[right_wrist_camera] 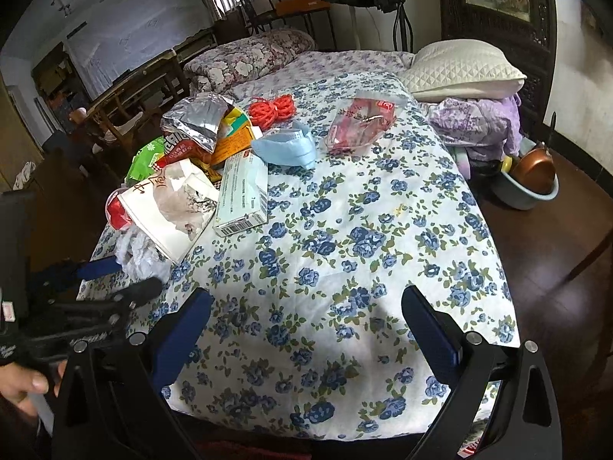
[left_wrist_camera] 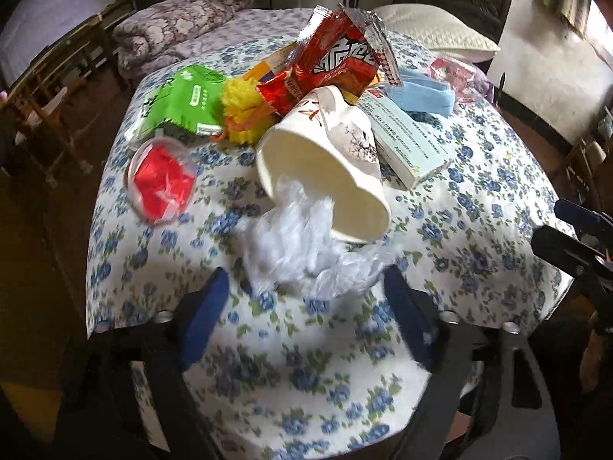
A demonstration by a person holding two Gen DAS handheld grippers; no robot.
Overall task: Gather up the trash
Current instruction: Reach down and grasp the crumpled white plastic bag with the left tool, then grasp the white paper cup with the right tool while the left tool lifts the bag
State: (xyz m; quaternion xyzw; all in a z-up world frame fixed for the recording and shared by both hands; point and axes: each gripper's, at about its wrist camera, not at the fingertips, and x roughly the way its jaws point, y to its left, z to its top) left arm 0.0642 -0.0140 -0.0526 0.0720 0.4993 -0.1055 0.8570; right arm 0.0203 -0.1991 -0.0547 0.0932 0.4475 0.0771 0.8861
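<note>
**Left gripper spread at the plastic bag by the tipped cup**

We take the paper cup [left_wrist_camera: 325,165] as our landmark; it lies on its side on the floral bedspread [left_wrist_camera: 459,211], mouth toward the left wrist camera.

Left gripper [left_wrist_camera: 306,299]: jaws spread, no pad pressing on anything. The crumpled clear plastic bag [left_wrist_camera: 299,245] spills out of the cup's mouth and its near edge lies between the blue fingertips [left_wrist_camera: 214,291]. We cannot tell whether a pad brushes the film; the picture is blurred there.

Right gripper [right_wrist_camera: 306,314]: jaws spread wide over bare bedspread, well apart from the cup and to its right in the right wrist view. Nothing sits between its fingers.

Outward from the cup, in the left wrist view:
- Left of it: a clear lidded tub with red contents [left_wrist_camera: 161,180].
- Behind and left: a green packet [left_wrist_camera: 184,103] and a yellow mesh bundle [left_wrist_camera: 241,107].
- Leaning on its upper side: a red snack wrapper [left_wrist_camera: 337,61].
- Just right, touching: a pale printed box [left_wrist_camera: 406,142].
- Behind the box: a blue face mask [left_wrist_camera: 421,96], then a pink-printed clear bag [left_wrist_camera: 456,76].

Farther back lies a white pillow [left_wrist_camera: 436,30].
</note>
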